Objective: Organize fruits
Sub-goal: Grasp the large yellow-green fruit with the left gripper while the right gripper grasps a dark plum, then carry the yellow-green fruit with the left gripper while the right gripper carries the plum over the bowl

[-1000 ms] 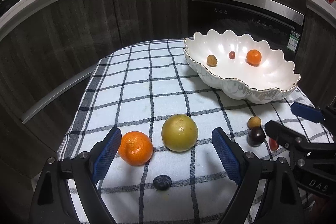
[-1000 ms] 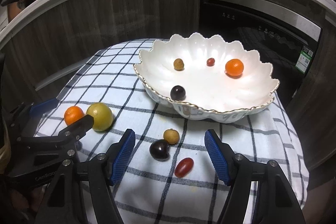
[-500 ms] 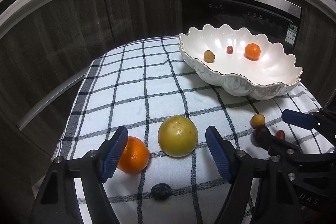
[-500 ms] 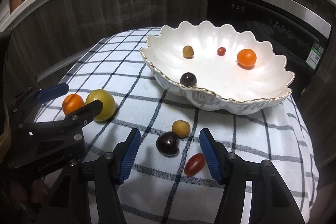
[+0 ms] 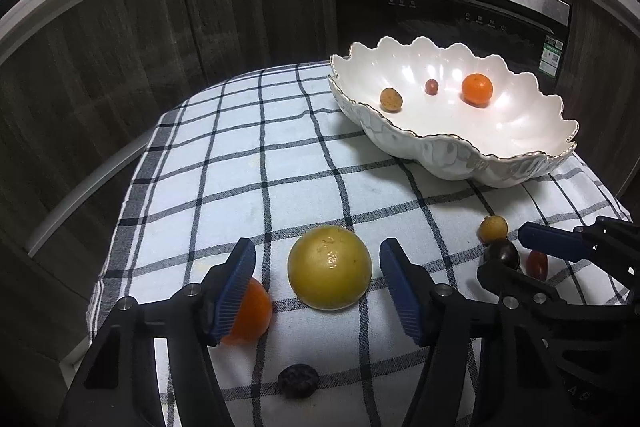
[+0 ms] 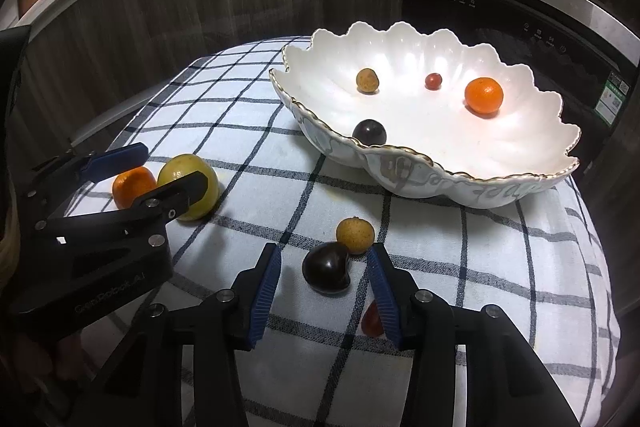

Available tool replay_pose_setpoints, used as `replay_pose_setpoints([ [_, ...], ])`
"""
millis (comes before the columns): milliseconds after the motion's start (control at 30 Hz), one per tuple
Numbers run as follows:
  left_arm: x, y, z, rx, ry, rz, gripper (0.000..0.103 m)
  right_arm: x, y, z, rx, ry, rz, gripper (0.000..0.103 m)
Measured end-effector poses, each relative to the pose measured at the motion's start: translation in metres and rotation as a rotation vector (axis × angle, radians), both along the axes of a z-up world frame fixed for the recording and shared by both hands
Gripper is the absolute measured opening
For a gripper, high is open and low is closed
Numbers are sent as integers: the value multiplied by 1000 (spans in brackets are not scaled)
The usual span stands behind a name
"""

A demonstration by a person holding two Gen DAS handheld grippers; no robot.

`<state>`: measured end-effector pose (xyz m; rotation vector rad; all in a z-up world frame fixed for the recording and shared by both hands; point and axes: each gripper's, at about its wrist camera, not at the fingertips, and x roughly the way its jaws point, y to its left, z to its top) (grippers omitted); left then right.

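Tongs closing, not yet gripping: left tongs (image 5: 318, 285) straddle the yellow fruit (image 5: 329, 267), right tongs (image 6: 325, 291) straddle the dark plum (image 6: 327, 267), likely bound for the bowl (image 6: 520, 183) on the table.

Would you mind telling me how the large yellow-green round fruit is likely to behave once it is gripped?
The large yellow-green round fruit looks near-spherical, so it would probably roll on the checked cloth if nudged. Its glossy skin may slip. The left gripper is closing around it, not yet touching.
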<state>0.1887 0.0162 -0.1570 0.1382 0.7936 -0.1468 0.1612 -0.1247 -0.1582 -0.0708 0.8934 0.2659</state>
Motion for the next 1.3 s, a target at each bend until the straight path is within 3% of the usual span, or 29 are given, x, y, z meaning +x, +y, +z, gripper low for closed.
replay_pose_setpoints([
  [200, 4, 1, -8, -15, 30, -1, 61, 2, 1, -8, -2, 25, 5, 37],
  [567, 7, -2, -14, -21, 47, -16, 48, 4, 0, -16, -16, 42, 6, 28],
  [1300, -13, -2, 4, -41, 16, 5, 48, -5, -6, 6, 10, -7, 0, 27],
])
